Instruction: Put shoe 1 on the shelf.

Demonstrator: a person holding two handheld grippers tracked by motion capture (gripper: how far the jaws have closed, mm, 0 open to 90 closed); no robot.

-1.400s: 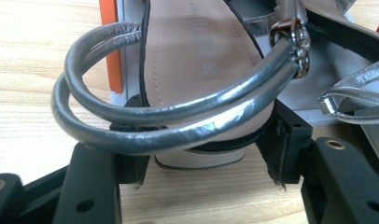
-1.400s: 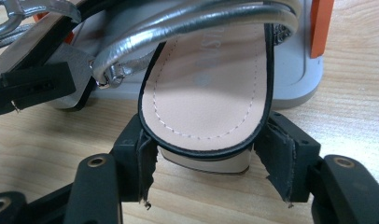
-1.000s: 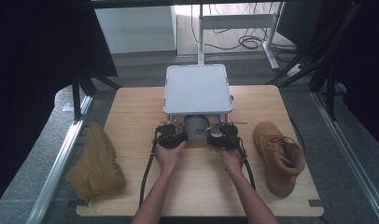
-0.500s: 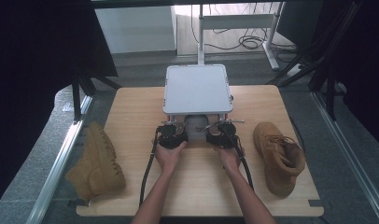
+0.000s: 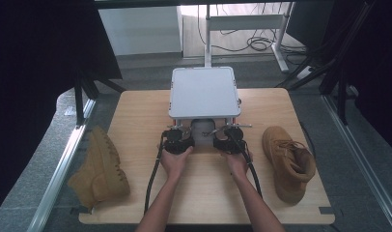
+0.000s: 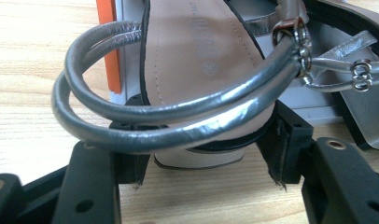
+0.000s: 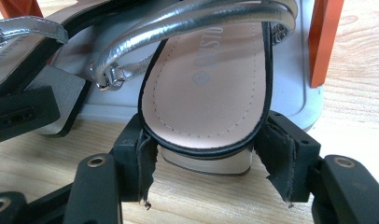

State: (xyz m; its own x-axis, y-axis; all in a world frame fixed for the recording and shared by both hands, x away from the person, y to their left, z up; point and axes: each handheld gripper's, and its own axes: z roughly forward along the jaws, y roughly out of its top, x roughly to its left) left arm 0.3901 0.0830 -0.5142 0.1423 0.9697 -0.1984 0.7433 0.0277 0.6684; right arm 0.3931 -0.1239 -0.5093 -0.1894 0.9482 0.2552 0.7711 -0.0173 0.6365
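Observation:
Two silver strappy sandals lie heel-out under a grey flat-topped rack (image 5: 203, 92) at the table's far middle. My left gripper (image 5: 178, 137) is at the rack's front. In the left gripper view its black pads (image 6: 276, 149) press both sides of the left sandal's (image 6: 206, 51) heel, and looped silver straps (image 6: 178, 116) arch over the insole. My right gripper (image 5: 228, 135) sits beside it. In the right gripper view its pads (image 7: 143, 161) clamp the heel of the right sandal (image 7: 211, 88). A hand holds each gripper.
A tan boot (image 5: 100, 169) lies at the table's left edge and another tan boot (image 5: 288, 162) stands on the right side. The rack has orange legs (image 7: 325, 37). Cables trail from both grippers toward the near edge of the wooden table (image 5: 208, 198).

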